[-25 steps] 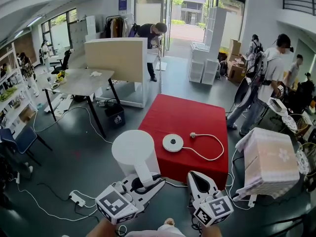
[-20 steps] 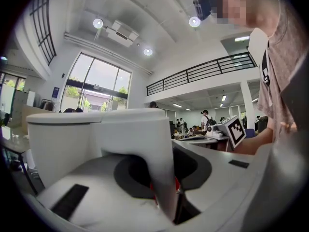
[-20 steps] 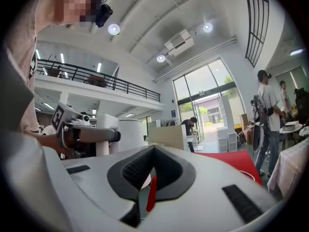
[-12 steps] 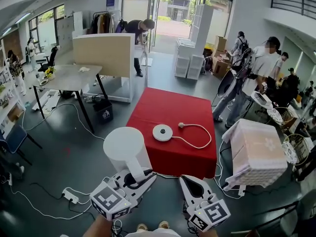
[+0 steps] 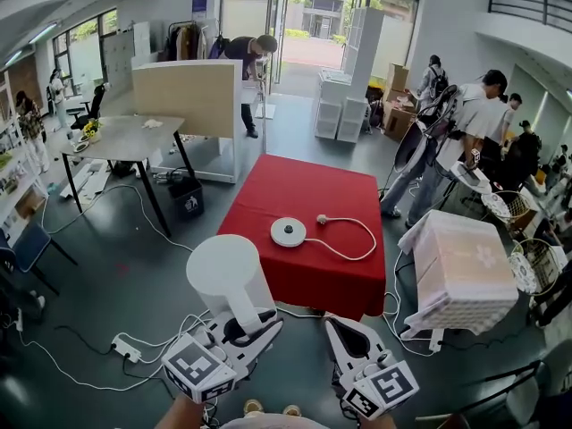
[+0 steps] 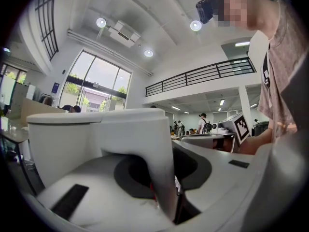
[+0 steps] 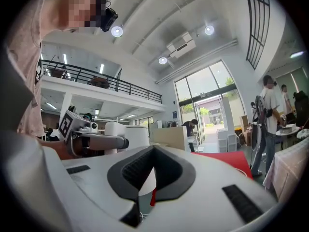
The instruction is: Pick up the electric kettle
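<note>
Electric kettle [image 5: 228, 275]: white, handle clamped in left tongs [image 5: 253, 327]. It has drawn back near-left, off the red surface [image 5: 295, 186] where its base [image 5: 288, 231] remains. Right tongs [image 5: 345, 329]: closed, empty. Pick-up judged complete.

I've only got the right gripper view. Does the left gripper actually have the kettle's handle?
Observer: Yes. The left gripper view shows the left gripper closed on the handle of the white kettle.
Operator: Where is the kettle relative to the table?
Observer: In the head view it hangs over the grey floor, off the left side of the red table, not resting on it.
Operator: And its base?
Observer: The round base sits by itself on the table, with its plug lying on the cloth to its right.
</note>
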{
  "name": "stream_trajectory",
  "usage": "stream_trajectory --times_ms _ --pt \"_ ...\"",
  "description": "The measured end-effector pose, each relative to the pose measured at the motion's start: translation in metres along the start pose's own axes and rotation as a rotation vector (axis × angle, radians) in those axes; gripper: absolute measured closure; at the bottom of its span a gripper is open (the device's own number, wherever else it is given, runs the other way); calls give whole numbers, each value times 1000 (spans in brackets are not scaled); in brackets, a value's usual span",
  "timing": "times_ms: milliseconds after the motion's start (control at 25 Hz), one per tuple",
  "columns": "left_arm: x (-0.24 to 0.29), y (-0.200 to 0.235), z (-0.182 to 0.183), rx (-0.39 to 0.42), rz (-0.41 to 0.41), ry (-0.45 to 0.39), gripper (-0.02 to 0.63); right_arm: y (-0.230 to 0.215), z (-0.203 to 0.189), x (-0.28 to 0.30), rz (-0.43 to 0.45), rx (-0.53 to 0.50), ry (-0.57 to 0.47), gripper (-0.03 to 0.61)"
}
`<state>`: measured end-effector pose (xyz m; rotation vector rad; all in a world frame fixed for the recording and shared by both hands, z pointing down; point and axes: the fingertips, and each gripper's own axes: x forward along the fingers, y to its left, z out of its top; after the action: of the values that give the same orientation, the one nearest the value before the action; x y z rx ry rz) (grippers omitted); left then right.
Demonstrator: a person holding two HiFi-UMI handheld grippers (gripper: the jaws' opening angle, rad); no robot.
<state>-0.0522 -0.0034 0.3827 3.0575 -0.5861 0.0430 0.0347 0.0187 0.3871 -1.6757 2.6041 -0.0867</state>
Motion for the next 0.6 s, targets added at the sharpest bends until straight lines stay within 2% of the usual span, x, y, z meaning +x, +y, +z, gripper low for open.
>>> stream_trajectory --times_ms 600 --pt "-8 -5 0 20 47 13 530 8 3 4 56 -8 -13 569"
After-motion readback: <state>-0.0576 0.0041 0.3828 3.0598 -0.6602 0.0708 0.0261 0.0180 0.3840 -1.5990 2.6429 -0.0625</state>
